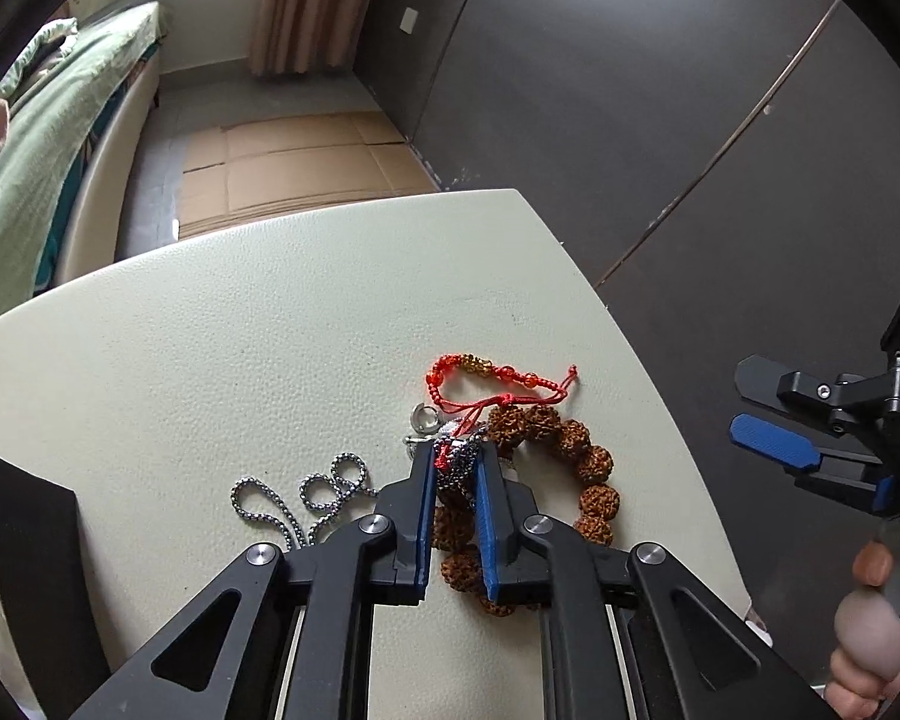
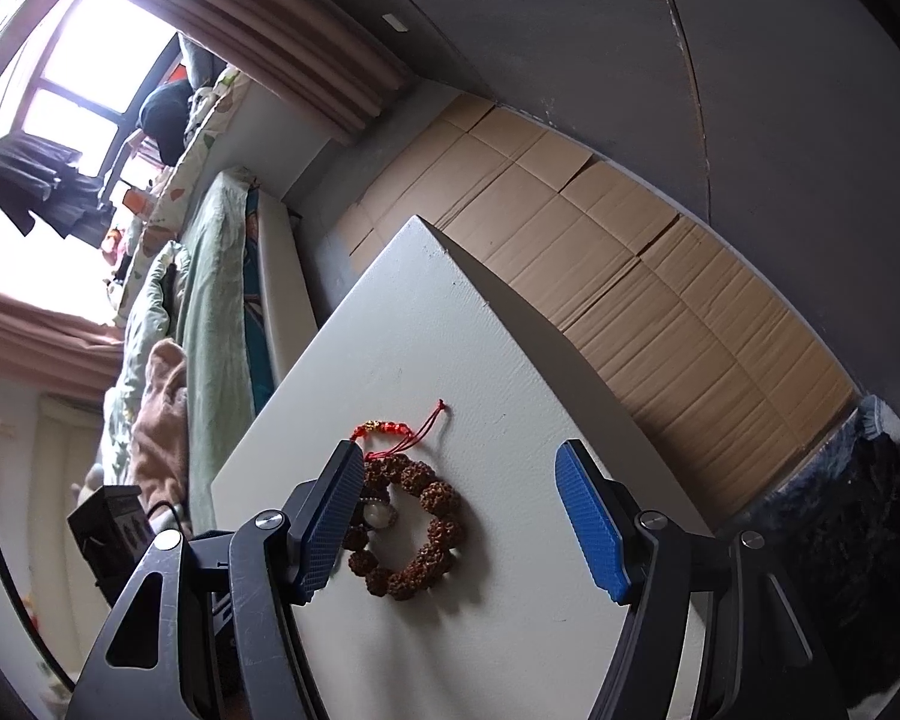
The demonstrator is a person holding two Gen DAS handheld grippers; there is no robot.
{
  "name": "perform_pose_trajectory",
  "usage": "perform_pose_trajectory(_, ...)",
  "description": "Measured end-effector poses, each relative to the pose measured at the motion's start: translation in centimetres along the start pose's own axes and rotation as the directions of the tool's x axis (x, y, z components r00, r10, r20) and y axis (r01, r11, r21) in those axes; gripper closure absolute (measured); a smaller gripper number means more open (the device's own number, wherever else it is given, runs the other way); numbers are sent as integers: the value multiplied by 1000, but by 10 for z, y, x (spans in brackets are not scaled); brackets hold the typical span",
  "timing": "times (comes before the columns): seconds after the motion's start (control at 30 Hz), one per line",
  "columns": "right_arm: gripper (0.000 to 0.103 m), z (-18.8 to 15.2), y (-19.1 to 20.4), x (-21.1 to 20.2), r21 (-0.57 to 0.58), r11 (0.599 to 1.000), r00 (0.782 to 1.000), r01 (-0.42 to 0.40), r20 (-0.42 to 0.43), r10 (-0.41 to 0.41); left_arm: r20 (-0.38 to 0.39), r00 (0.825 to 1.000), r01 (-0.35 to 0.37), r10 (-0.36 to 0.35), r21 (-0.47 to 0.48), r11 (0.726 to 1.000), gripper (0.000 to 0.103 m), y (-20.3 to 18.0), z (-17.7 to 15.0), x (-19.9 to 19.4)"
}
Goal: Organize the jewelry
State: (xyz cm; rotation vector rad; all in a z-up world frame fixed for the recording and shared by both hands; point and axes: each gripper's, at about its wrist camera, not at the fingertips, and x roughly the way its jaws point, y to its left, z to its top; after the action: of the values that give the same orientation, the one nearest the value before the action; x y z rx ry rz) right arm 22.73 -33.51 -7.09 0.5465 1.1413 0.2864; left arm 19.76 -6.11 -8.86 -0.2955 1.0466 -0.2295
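Left wrist: left gripper (image 1: 456, 459) clamped on silver-grey beaded piece (image 1: 459, 468) amid tangled pile on table (image 1: 210, 360); red cord bracelet (image 1: 498, 378) likely dragged along. Right wrist: right gripper (image 2: 459, 510) apart, empty, above brown bead bracelet (image 2: 414, 531).
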Motion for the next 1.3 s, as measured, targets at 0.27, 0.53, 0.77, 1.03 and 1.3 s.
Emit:
perform_pose_trajectory(0.27,35,-6,9,11,-65,997,998,43,-32,-45,24,998,53,-52,-23,998,90,-3,3,-33)
perform_pose_trajectory(0.53,37,-23,31,34,-191,977,990,91,-86,-109,34,997,78,-76,-61,995,90,4,7,-55)
perform_pose_trajectory(0.77,47,-39,50,65,-303,941,971,153,-129,-199,47,997,71,-68,-67,995,90,8,6,-71)
perform_pose_trajectory(1.03,78,-49,56,61,-394,892,961,222,-68,-269,-30,999,37,-41,-99,994,90,22,-18,-53)
perform_pose_trajectory(1.3,83,-41,44,34,-343,918,975,199,-20,-219,-80,996,-51,41,-123,991,90,43,-41,-26)
